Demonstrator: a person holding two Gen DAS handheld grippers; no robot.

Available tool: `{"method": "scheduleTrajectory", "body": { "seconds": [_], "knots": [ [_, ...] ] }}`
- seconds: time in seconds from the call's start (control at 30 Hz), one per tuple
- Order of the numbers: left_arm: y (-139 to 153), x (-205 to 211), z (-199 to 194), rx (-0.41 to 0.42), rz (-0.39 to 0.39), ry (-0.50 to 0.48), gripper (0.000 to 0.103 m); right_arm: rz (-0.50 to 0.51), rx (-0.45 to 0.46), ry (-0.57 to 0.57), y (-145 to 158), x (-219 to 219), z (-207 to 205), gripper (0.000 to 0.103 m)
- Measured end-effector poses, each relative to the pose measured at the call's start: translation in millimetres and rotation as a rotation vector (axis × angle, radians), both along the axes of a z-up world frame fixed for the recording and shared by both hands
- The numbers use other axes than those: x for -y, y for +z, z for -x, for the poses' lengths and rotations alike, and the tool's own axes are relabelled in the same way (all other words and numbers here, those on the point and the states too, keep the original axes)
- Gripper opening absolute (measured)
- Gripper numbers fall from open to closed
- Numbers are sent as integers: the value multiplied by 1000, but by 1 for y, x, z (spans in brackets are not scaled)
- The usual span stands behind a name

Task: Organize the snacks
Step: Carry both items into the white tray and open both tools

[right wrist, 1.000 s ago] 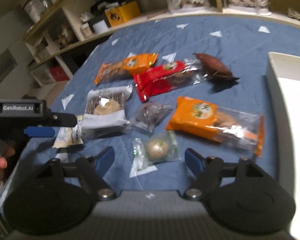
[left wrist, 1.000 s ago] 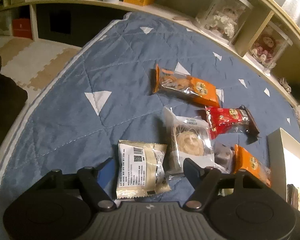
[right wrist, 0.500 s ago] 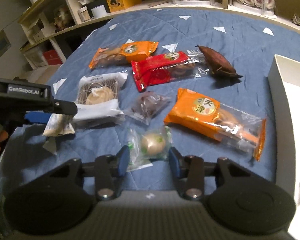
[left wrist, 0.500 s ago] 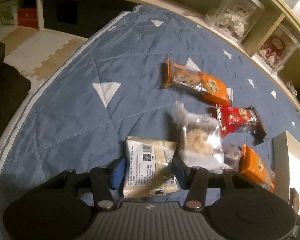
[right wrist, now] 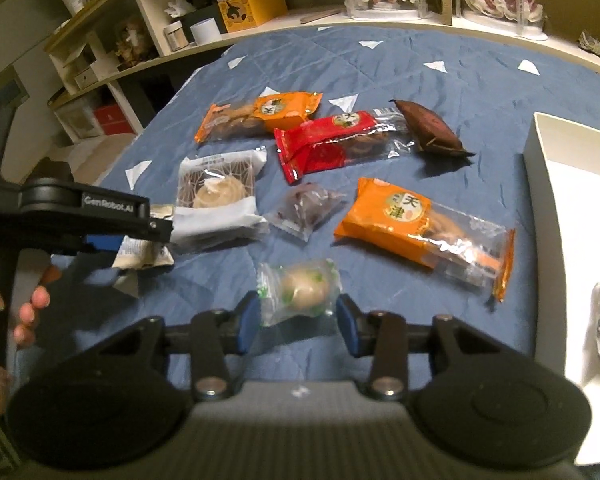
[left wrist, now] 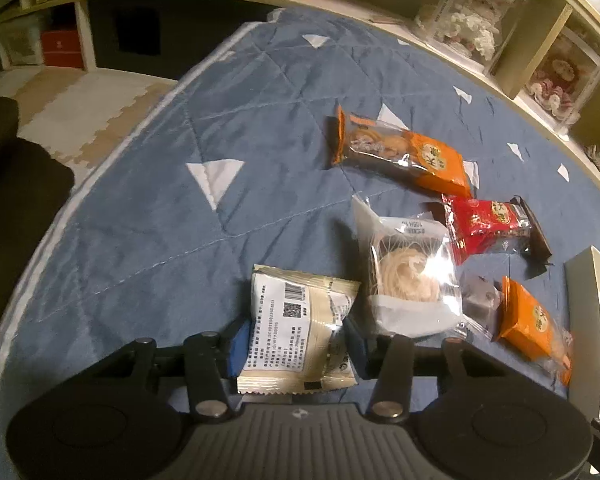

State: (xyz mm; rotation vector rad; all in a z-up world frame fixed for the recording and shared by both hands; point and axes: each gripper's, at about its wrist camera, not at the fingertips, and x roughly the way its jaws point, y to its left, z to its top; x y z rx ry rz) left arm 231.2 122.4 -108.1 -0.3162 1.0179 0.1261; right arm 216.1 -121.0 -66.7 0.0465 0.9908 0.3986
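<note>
Step in hand: double pick, both grips made, transfer not begun.

Left gripper (left wrist: 296,340): jaws have just been closing, last change small; now narrow, clamped on the cream packet (left wrist: 300,332) with the barcode label; packet sits at the near edge of the blue quilt (left wrist: 148,208), just left of the clear-wrapped pastry (left wrist: 408,276).

Right gripper (right wrist: 298,322): jaws have likewise just been closing and have levelled off; blue pads press both sides of the small clear bag with a round sweet (right wrist: 300,292); its shadow on the quilt suggests it is just clear of the cloth.

Loose on the quilt: far orange pack (right wrist: 260,116), red pack (right wrist: 332,140), brown sweet potato (right wrist: 428,128), small dark wrapped piece (right wrist: 304,208), near orange pack (right wrist: 424,228).

White box (right wrist: 548,216) stands at the right edge, something dark already in it; my guess is that it is the target.

Next: raise both clear of the neighbours, carry right, release over the box; right bag is slippery film, so hold pressure; left packet is gripped near its end, may droop or swing.
</note>
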Motion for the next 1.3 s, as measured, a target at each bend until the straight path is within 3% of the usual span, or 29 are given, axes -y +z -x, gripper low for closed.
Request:
{"method": "scheduleTrajectory", "body": {
  "seconds": [0.23, 0.53, 0.9, 1.3],
  "knots": [
    [31, -5, 28, 69, 25, 25, 51, -15, 21, -14, 13, 4, 6, 46],
    [66, 27, 62, 163, 76, -45, 51, -20, 79, -34, 45, 27, 22, 46],
    [96, 104, 74, 213, 111, -194, 51, 29, 120, -145, 70, 103, 42, 46],
    [93, 202, 58, 195, 153, -338, 51, 47, 127, -292, 69, 190, 53, 46]
  ]
}}
